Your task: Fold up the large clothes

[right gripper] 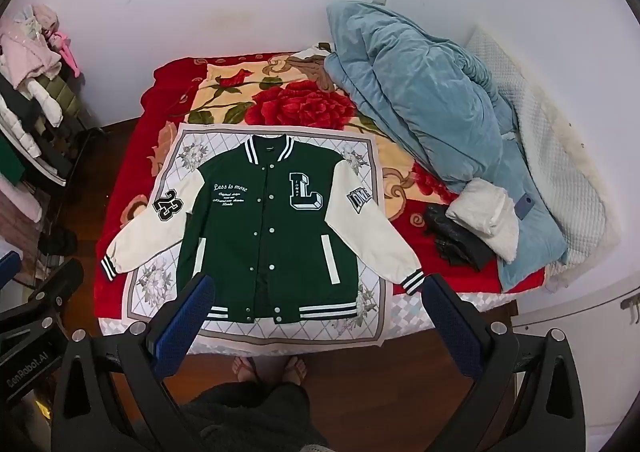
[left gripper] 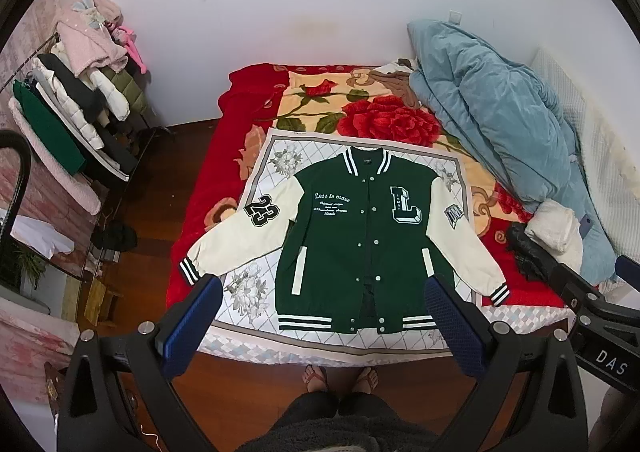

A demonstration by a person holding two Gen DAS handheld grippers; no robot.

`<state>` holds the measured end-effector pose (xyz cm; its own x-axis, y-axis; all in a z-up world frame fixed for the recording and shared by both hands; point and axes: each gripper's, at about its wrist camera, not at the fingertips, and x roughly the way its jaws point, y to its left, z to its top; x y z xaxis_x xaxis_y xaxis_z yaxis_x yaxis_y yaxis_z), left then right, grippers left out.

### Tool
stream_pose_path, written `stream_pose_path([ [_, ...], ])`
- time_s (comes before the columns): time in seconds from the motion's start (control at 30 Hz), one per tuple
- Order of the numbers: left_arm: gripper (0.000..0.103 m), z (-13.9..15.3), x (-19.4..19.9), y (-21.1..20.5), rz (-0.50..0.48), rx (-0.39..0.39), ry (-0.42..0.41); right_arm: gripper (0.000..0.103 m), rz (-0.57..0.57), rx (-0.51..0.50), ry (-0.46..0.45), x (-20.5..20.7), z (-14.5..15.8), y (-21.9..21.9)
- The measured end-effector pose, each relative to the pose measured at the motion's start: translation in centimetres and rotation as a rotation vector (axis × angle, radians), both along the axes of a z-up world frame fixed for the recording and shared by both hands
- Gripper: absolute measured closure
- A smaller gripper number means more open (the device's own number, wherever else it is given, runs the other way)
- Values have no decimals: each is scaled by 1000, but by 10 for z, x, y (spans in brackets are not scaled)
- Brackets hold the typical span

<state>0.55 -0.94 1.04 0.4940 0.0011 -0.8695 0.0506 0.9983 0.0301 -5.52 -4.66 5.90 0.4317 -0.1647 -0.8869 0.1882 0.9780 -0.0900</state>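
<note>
Varsity jacket (left gripper: 360, 248): green body with cream sleeves, lying face up and snapped shut on a white quilt-print cloth (left gripper: 248, 292) spread over the red rose blanket (left gripper: 384, 112) on the bed; collar toward the wall, striped hem toward the person's feet (left gripper: 340, 376).
Lay of the sleeves: both are spread out and down at an angle; the one with the "23" patch (left gripper: 262, 210) runs past the white cloth onto the red blanket, and the other ends in a striped cuff (right gripper: 414, 279) near the bed's front edge.
Weight and feel, judged: thick body fabric and a smooth, leather-like sleeve surface suggest a heavy, fairly stiff garment that will hold a crease poorly and may slide on the pads.
Hard spots: the row of metal snaps (left gripper: 370, 210) down the front and the raised "L" patch (left gripper: 406, 204) will resist bending, so folds are better placed beside them than across them.
Where to take hold, judged: the ribbed cuffs, hem band and collar are soft, thick and grippy, better pinch points than the slick mid-sleeve.
Left gripper (left gripper: 324, 320): jaws spread wide, nothing between the blue pads (left gripper: 192, 324), hovering above the hem and clear of the cloth.
Right gripper (right gripper: 316, 320): likewise wide and empty, held above the hem on the side of the lettered sleeve patch (right gripper: 360, 200).
Nearby clutter: a blue comforter (right gripper: 424, 100) and a folded white garment (right gripper: 486, 212) lie beside the jacket, well apart from it.
</note>
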Motion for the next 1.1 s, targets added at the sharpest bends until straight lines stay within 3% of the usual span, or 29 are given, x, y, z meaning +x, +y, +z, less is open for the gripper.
stream_pose_path([
  [1.1,0,17,13,-9,1,-8,-17,0,2,3,-3,4,9,3],
])
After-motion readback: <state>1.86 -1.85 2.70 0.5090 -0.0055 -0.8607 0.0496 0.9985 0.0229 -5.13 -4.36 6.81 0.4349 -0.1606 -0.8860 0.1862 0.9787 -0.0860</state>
